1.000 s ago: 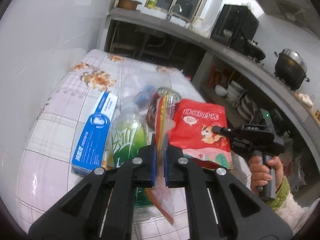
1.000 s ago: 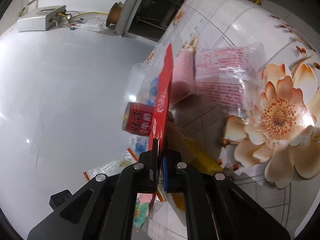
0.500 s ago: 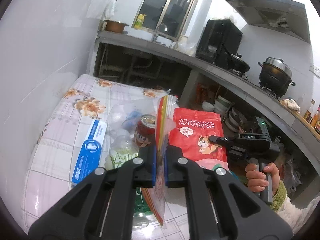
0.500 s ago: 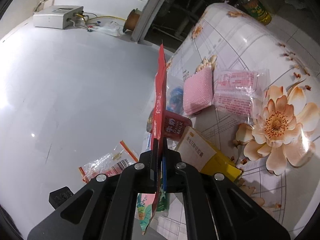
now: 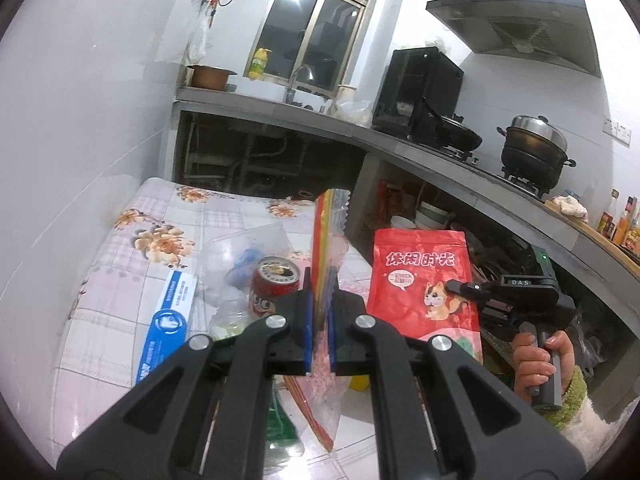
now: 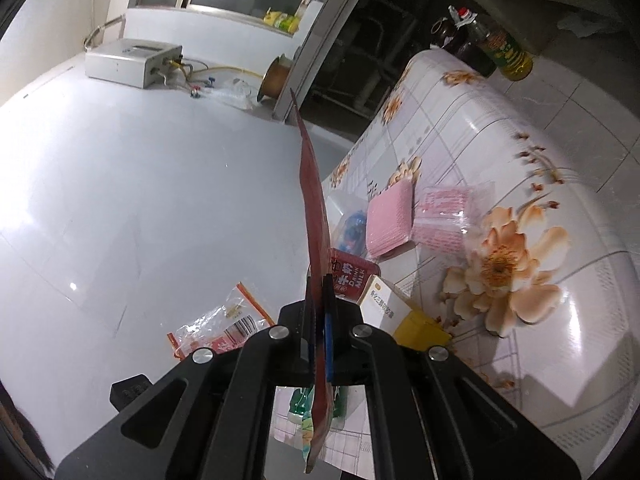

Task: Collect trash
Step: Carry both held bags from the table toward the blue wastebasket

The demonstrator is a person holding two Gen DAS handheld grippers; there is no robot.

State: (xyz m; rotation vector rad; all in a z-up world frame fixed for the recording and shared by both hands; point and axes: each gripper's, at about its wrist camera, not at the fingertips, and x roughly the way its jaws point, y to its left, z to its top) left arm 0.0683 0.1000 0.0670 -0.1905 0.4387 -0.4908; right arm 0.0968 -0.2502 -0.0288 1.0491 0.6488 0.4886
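Note:
My left gripper is shut on a clear plastic wrapper with red and yellow stripes, held edge-on above the table. My right gripper is shut on a red snack bag, seen edge-on; in the left wrist view the bag faces me with a squirrel print, held by the right gripper. The left-held wrapper also shows in the right wrist view. Both items hang above the flowered table.
On the table lie a red can, a blue-white box, a green bottle, a clear container, pink packets, a pink sponge and a yellow-white box. A white wall stands left; kitchen counter behind.
Both grippers have risen away from the table, each lifting its item; the table's clutter now sits lower and farther off in both views.

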